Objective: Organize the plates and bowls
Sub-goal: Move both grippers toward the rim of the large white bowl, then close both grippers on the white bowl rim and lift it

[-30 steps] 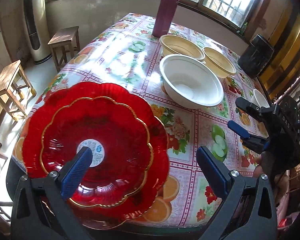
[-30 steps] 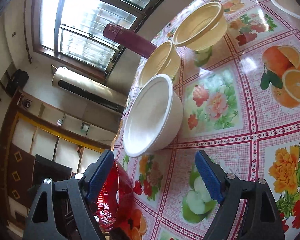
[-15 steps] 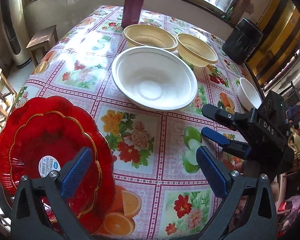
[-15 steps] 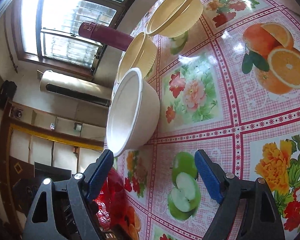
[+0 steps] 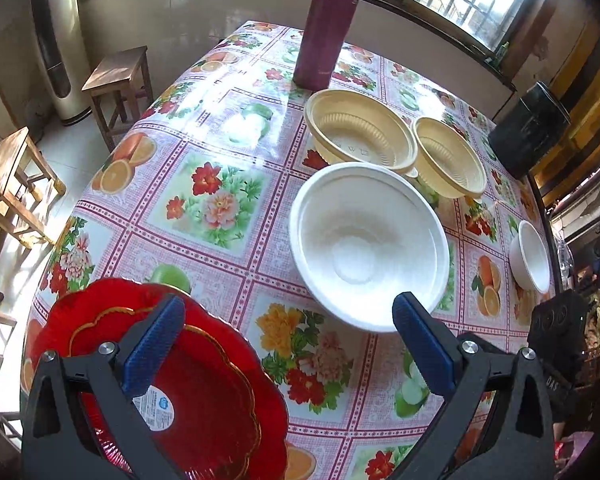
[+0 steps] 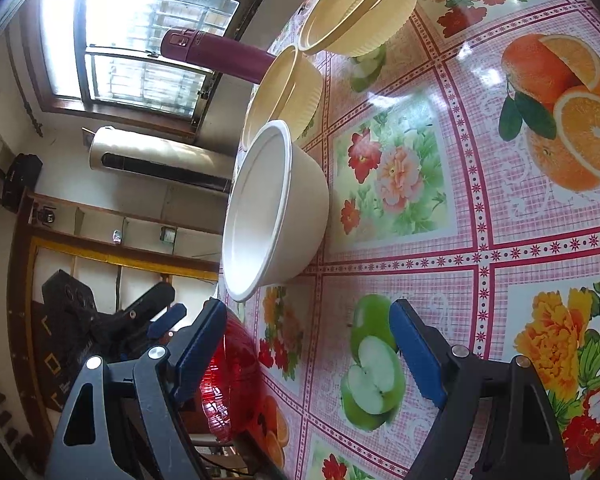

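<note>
here, left gripper [image 5: 288, 344] and right gripper [image 6: 308, 352] both spread wide and empty above the table [image 5: 228, 240]; stacked red plates [image 5: 220, 412] at near edge, large white bowl [image 5: 368, 244] just beyond.

Black left gripper [image 5: 288, 352] frame — blue ribbed jaws, silver screws.

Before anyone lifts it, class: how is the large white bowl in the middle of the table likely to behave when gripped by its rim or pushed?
The large white bowl looks thin-walled and disposable, so it is probably light and may flex under a pinch at its rim. It stands empty on the glossy tablecloth, so a push would likely slide it. Its broad base suggests that it is unlikely to tip.
</note>
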Motion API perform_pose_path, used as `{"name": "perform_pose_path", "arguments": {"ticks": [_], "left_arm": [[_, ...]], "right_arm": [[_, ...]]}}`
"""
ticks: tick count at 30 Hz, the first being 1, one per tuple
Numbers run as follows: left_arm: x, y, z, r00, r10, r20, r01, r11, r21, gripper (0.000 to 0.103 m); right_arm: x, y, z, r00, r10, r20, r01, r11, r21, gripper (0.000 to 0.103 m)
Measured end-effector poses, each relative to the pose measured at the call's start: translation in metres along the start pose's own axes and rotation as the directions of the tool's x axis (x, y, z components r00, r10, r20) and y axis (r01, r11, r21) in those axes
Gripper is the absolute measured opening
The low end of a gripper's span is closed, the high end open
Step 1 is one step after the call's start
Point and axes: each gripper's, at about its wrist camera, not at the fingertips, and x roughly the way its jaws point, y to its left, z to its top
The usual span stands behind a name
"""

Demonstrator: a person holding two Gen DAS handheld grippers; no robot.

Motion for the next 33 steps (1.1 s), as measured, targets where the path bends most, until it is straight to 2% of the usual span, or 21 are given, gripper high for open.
{"name": "perform_pose_path", "arguments": {"ticks": [4,8,11,15,17,20,23,26,29,33], "left_arm": [[0.015,-0.001,0.020,0.999,0.010,-0.042,-0.010,1.000,-0.001,0.103],[0.027,0.002,0.035,0.996,0.009,-0.087,-0.009,1.000,-0.004,0.103],[0.031,0.001,0.043,0.992,0.089,-0.095,-0.087,0.996,0.023,0.103],[0.028,-0.008,0.044,0.981,0.185,-0.057,-0.176,0.976,0.130,0.103],[0.026,-0.008,0.043,0.982,0.175,-0.066,-0.164,0.975,0.148,0.103],[0.026,-0.004,0.046,0.985,0.139,-0.101,-0.126,0.984,0.123,0.103],[0.028,0.002,0.053,0.988,0.090,-0.126,-0.080,0.994,0.080,0.103],[0.034,0.008,0.059,0.984,0.052,-0.170,-0.049,0.999,0.021,0.103],[0.038,0.009,0.060,0.981,0.082,-0.175,-0.083,0.997,0.005,0.103],[0.043,0.006,0.056,0.973,0.159,-0.165,-0.149,0.986,0.071,0.103]], "right_arm": [[0.006,0.006,0.000,0.999,-0.033,-0.029,0.032,0.999,-0.037,0.085],[0.007,0.004,0.002,0.999,-0.010,-0.042,0.010,1.000,-0.014,0.085],[0.009,0.004,0.003,0.998,-0.016,-0.062,0.014,1.000,-0.022,0.085],[0.013,0.011,0.000,0.997,-0.030,-0.076,0.026,0.998,-0.061,0.091],[0.011,0.009,-0.001,0.998,-0.028,-0.051,0.027,0.999,-0.018,0.092],[0.001,0.006,0.003,1.000,-0.001,-0.009,0.001,0.999,0.045,0.094],[-0.009,0.024,0.015,0.995,-0.065,0.074,0.066,0.998,-0.006,0.099],[-0.010,0.043,0.032,0.987,-0.094,0.133,0.097,0.995,-0.012,0.099],[-0.003,0.052,0.047,0.976,-0.109,0.188,0.110,0.994,0.003,0.099],[0.008,0.044,0.047,0.972,-0.093,0.216,0.094,0.996,0.006,0.099]]}}
